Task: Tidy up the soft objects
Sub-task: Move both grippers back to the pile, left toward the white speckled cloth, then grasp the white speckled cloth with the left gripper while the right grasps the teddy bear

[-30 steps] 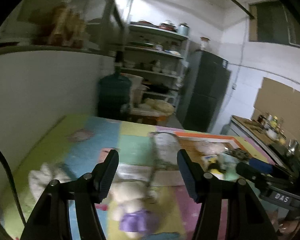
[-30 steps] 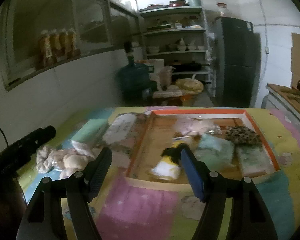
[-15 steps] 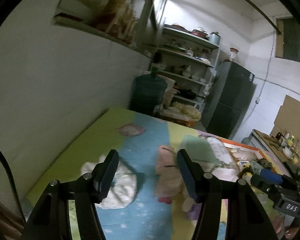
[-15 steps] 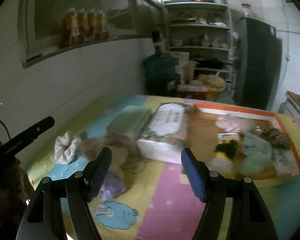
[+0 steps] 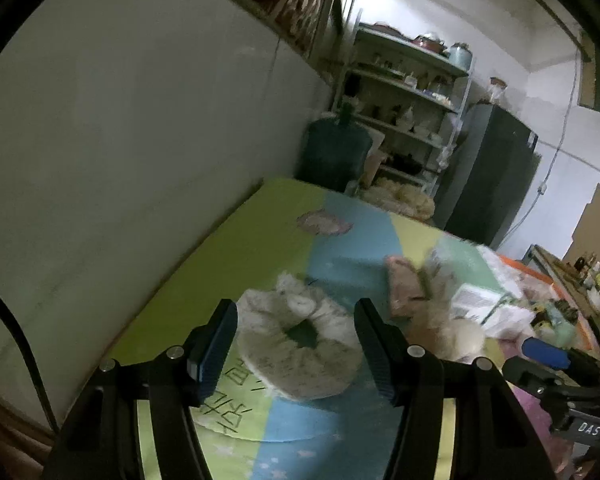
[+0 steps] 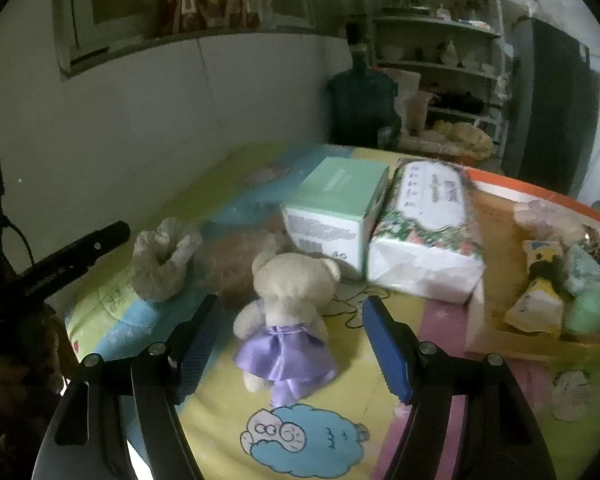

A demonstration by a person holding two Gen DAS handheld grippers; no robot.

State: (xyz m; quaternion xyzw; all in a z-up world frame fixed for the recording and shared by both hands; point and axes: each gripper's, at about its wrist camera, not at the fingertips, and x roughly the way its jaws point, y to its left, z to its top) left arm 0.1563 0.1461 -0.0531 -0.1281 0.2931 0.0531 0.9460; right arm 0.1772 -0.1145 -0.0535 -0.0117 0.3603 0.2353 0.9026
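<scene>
Jaws open and empty on both: left gripper (image 5: 296,340) framing scrunchie (image 5: 298,346) at lower centre; right gripper (image 6: 292,344) framing upright teddy bear (image 6: 290,316).

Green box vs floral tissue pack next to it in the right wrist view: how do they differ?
The green box is plain mint on top with sharp, rigid edges; the floral tissue pack is white with a flower print and has rounded, soft-looking sides. The box is nearer the wall; the pack lies between it and the orange-rimmed tray. The pack looks longer. Both lie flat on the mat, side by side, behind the teddy bear.
</scene>
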